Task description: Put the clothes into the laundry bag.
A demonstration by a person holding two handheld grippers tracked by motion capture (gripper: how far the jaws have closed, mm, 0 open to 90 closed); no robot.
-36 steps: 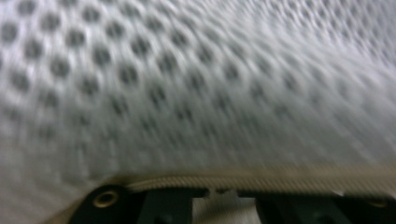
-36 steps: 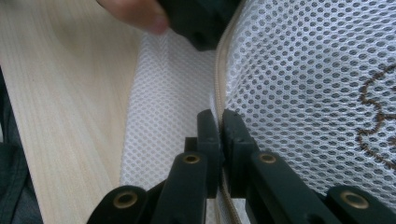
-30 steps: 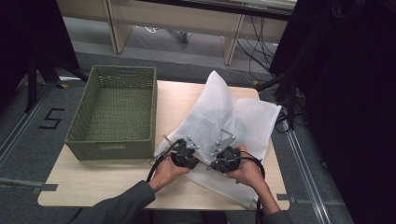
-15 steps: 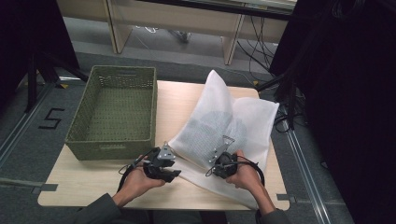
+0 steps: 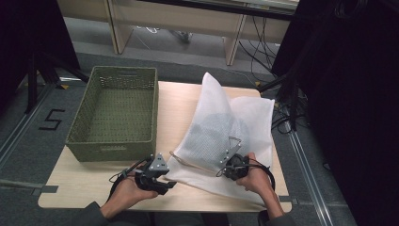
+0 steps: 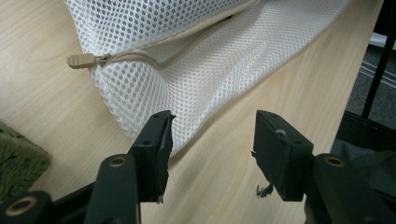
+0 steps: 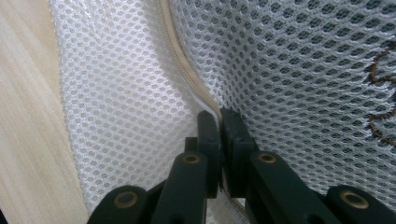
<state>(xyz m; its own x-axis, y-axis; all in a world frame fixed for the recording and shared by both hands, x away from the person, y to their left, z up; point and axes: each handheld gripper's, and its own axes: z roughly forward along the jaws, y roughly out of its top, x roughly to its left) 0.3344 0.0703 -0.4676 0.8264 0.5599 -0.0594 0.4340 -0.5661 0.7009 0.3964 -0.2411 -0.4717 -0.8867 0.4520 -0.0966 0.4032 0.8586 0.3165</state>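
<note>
dark contents (image 5: pixel 214 123) veiled by mesh bag (image 5: pixel 244 117)

White mesh bag (image 5: pixel 221 127), beige zip (image 6: pixel 140 53), green basket (image 5: pixel 113 113)

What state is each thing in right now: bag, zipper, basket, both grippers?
Mesh bag: flat on the table, something dark inside.
Zipper: partly open, pull at the left end.
Basket: upright, empty.
Left gripper: jaws just opened, nothing between them.
Right gripper: shut on the bag's zipper edge.
</note>
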